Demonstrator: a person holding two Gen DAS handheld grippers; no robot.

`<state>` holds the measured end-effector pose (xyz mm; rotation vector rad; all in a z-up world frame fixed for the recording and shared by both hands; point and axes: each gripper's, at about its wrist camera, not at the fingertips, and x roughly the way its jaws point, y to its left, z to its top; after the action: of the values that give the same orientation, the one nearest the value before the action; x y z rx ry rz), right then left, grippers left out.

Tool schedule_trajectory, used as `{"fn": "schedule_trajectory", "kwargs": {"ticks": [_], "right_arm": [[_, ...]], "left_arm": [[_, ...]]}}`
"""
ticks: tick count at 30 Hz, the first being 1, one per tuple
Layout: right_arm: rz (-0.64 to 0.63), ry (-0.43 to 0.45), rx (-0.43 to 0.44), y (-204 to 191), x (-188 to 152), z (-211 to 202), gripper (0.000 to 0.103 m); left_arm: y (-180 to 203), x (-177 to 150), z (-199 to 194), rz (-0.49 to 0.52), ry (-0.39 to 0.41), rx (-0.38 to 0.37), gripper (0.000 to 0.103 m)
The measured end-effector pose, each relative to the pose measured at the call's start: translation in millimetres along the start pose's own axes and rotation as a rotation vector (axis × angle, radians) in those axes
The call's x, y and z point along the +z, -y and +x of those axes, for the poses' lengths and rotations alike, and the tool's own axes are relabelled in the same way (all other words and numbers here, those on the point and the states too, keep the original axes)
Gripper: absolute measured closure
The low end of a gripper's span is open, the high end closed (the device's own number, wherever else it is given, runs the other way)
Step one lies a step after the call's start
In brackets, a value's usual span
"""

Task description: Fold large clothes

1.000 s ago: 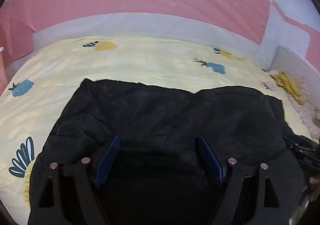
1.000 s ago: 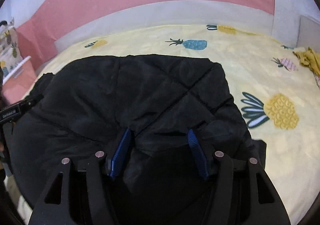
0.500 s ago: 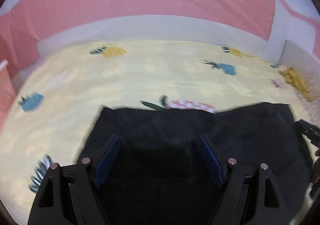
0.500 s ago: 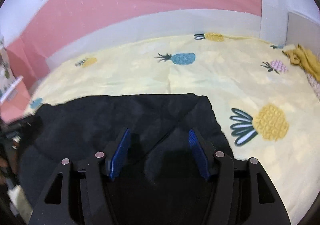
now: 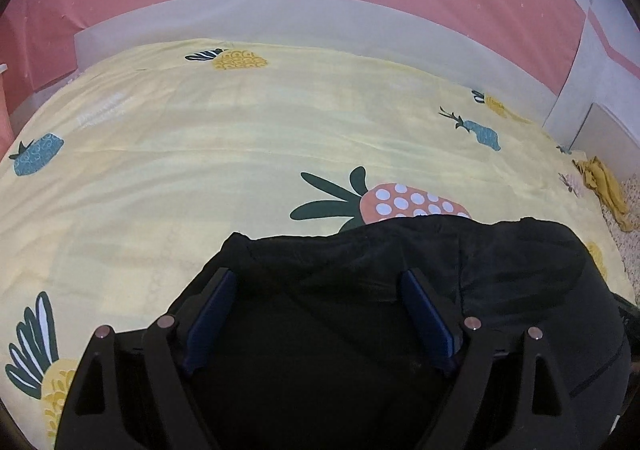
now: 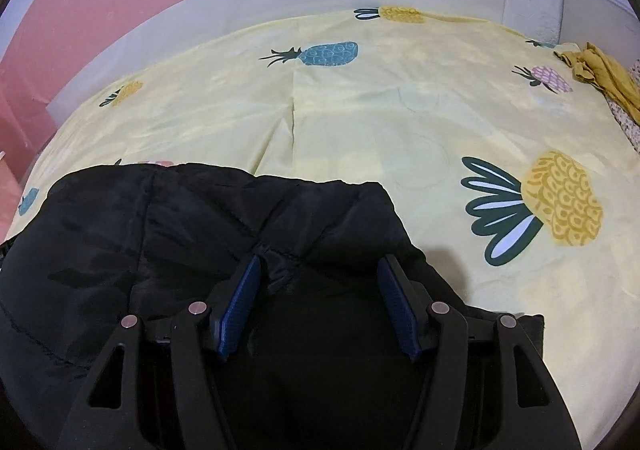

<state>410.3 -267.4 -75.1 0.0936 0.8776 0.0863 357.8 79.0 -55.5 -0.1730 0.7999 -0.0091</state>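
Observation:
A large black quilted garment (image 5: 420, 270) lies on a yellow pineapple-print bed sheet (image 5: 240, 154). It fills the lower part of both views (image 6: 200, 234). My left gripper (image 5: 318, 290) has its blue-padded jaws wide apart with black fabric lying between and under them. My right gripper (image 6: 320, 278) also stands with jaws wide apart over the garment, a fabric seam bunched between the pads. Neither pair of pads presses on the cloth.
The sheet (image 6: 360, 110) stretches far ahead to a grey headboard edge (image 5: 280, 10) and a pink wall. A crumpled mustard-yellow cloth (image 5: 604, 186) lies at the right bed edge, also in the right wrist view (image 6: 600, 74).
The garment's far edge has come toward me, so much more bare sheet shows ahead in both views. A pink spotted pineapple print has become uncovered. Both grippers' jaws stay wide apart.

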Motion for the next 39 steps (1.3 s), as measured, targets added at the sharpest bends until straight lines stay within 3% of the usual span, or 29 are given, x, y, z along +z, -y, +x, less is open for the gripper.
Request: {"fn": "schedule_trajectory", "kwargs": {"ticks": [6, 10, 13, 18, 20, 22, 25, 28, 39], "right_arm": [[0.009, -0.005, -0.008, -1.7, 3.3, 2.7, 0.042], [0.017, -0.031, -0.013, -1.0, 10.2, -14.9, 0.042], [-0.006, 0.036, -0.019, -8.7, 18.3, -51.5, 0.042], [-0.057, 0.107, 0.091, -44.5, 21.6, -91.2, 0.042], [-0.103, 0.064, 0.126, -65.3, 18.8, -82.8, 0.042], [-0.146, -0.012, 0.106, -78.6, 17.5, -59.4, 0.042], [-0.095, -0.106, 0.094, -70.3, 23.1, -19.3, 0.042], [-0.083, -0.13, 0.088, -61.5, 26.1, -2.7, 0.042], [-0.093, -0.122, 0.058, -65.6, 22.6, 15.6, 0.042]], "left_arm": [[3.3, 2.7, 5.3, 0.001, -0.006, 0.026, 0.016], [8.8, 12.6, -11.0, 0.031, -0.036, 0.063, 0.017], [15.7, 19.9, -37.2, 0.038, -0.016, 0.031, 0.017], [68.8, 27.1, -77.7, 0.138, 0.044, -0.078, 0.017], [97.6, 24.4, -70.4, 0.209, 0.017, -0.113, 0.017], [118.9, 20.5, -46.2, 0.261, -0.046, -0.104, 0.017], [120.6, 16.3, -1.4, 0.247, -0.153, -0.066, 0.016], [112.4, 20.0, 17.0, 0.199, -0.172, -0.077, 0.016], [122.6, 11.2, 33.5, 0.241, -0.17, -0.002, 0.014]]}}
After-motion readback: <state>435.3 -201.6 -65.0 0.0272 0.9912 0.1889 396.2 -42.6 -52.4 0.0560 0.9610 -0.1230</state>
